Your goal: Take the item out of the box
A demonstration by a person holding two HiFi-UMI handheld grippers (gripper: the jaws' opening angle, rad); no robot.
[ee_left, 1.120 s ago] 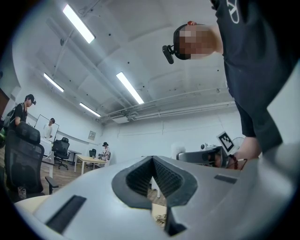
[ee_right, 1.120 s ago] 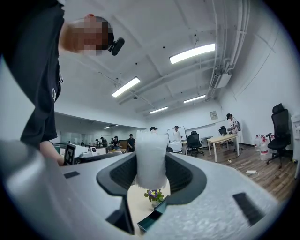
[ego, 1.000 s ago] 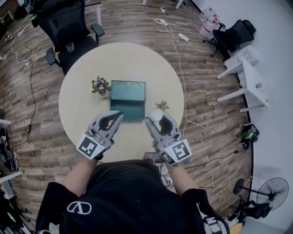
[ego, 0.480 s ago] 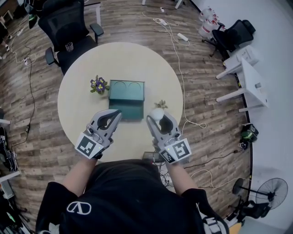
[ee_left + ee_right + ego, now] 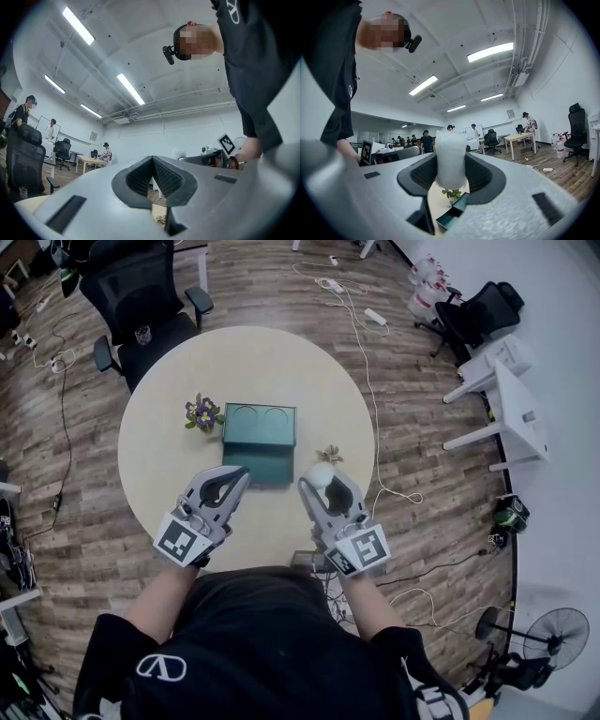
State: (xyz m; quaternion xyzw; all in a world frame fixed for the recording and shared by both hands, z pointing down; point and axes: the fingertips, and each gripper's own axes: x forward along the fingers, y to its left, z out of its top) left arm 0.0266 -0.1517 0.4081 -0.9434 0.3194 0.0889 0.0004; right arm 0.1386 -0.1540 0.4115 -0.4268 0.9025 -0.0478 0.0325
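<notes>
**Bench** [image 5: 272,362]: round, pale top.

**Box** [image 5: 261,442]: green and open, at the bench's centre. Its tray shows two round hollows, both seemingly vacant.

**Item** [image 5: 450,159]: white and frosted, upright between the pads of the right gripper [image 5: 322,480], which is closed on it. It is held off the bench, just beside the box's near right corner and clear of its walls. Judged already taken out and kept level for setting down.

**Left gripper** [image 5: 242,474]: jaws together, nothing between them. It is parked by the box's near left corner, probably kept out of the way.

**Purple flowers** [image 5: 203,413]: just left of the box.

**Small sprig** [image 5: 330,456]: to the box's right.
</notes>
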